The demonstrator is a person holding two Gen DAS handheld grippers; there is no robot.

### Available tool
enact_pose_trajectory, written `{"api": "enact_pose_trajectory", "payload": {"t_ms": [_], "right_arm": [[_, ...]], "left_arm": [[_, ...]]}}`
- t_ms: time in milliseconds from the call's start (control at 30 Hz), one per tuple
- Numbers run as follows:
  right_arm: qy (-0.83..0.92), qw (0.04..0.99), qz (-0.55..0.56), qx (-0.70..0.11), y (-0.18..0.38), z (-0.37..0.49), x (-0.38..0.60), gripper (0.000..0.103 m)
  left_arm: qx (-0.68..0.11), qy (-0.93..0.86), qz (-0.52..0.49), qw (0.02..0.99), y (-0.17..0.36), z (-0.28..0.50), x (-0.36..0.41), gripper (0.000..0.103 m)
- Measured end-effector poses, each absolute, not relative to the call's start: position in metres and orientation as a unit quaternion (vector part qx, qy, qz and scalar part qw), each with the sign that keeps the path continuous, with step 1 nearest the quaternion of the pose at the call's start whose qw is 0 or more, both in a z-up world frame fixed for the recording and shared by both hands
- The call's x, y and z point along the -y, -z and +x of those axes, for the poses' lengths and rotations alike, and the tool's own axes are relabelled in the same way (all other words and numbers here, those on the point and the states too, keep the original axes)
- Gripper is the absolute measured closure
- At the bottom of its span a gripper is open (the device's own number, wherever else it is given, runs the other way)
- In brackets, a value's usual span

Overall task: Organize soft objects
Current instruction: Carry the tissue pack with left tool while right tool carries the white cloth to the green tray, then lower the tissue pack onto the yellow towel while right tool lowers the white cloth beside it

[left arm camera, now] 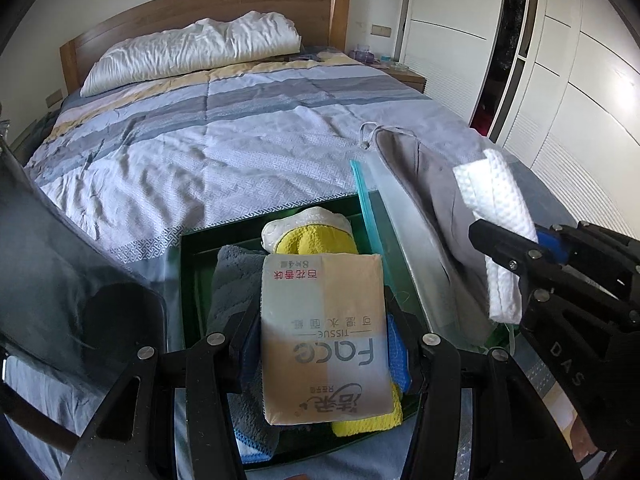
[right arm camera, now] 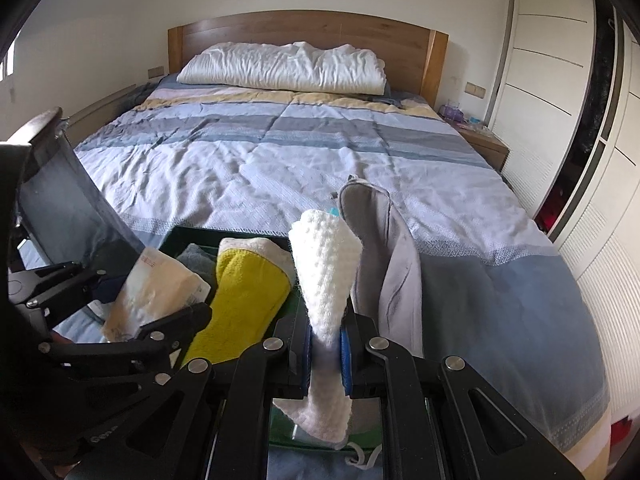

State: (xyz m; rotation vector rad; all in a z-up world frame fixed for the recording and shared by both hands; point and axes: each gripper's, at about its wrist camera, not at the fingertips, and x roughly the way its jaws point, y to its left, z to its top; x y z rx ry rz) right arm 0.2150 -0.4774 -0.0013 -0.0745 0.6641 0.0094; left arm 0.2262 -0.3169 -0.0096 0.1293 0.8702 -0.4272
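Tissue pack: the tissue pack [left arm camera: 324, 340] is a flat soft packet, half grey and half beige, with the words "Face" and "TISSUE" and some Chinese characters printed on it. In the left wrist view the print reads upside down.
Where the tissue pack is: it is between the fingers of the left gripper [left arm camera: 326, 354], above the green tray [left arm camera: 192, 248] at the foot end of the bed [left arm camera: 224, 128].
Left gripper: its jaws are closed against the two long sides of the tissue pack and hold it; the gap is as wide as the pack.
White cloth: the white cloth [right arm camera: 326, 280] is folded, with a bumpy woven surface. It stands almost upright, with one end above the fingers and the other end hanging below them.
Right gripper: the right gripper [right arm camera: 327, 350] pinches the white cloth between its blue pads [right arm camera: 346, 354]; the jaws are nearly closed, only the cloth is between them.
Green tray: it lies on the bed cover. In it are a grey towel [left arm camera: 232, 292], a yellow cloth with a white edge [left arm camera: 316, 236], and a blue cloth [left arm camera: 398, 354] under the pack.
Grey pouch: a grey fabric pouch [left arm camera: 436, 216] leans at the right side of the tray, beside a clear zip bag with a teal strip [left arm camera: 366, 204].
Direction of the pack: its long axis runs away from the left wrist camera, toward the pillow [left arm camera: 192, 52].
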Motion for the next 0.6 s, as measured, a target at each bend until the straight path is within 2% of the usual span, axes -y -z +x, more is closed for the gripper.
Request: {"api": "enact_pose_trajectory", "payload": {"t_ms": [600], "right_arm": [[0.007,0.936,-0.034,-0.349,0.033,0.249,0.487,0.093]], "left_arm": [[-0.413,0.189,0.084,0.887,0.023,0.240,0.329,0.057]]}}
